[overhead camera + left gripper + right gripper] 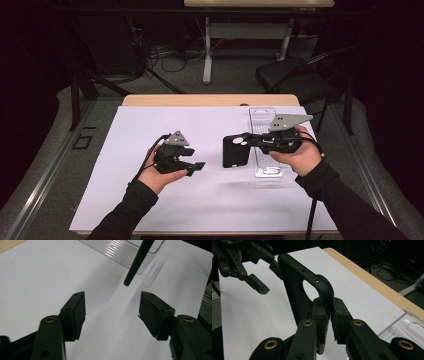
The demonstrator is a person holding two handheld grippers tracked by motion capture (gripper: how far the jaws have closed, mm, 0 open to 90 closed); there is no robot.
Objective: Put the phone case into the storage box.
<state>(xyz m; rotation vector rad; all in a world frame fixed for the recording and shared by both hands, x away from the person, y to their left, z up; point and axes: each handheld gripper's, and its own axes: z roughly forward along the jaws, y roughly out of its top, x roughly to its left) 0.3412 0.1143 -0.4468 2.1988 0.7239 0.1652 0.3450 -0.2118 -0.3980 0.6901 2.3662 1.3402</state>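
Covering most of the table (210, 100), a white sheet (210, 200) carries a clear plastic tray (264, 122) at its right; over that tray's near end the right gripper (245, 141) clamps a black phone case (235, 151) upright by its edge, while the left gripper (196, 166) hovers nearby, jaws apart and empty

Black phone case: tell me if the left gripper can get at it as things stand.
Probably yes. The left gripper is open with nothing between its jaws, and only bare white mat lies between it and the black phone case, held up by the right gripper.
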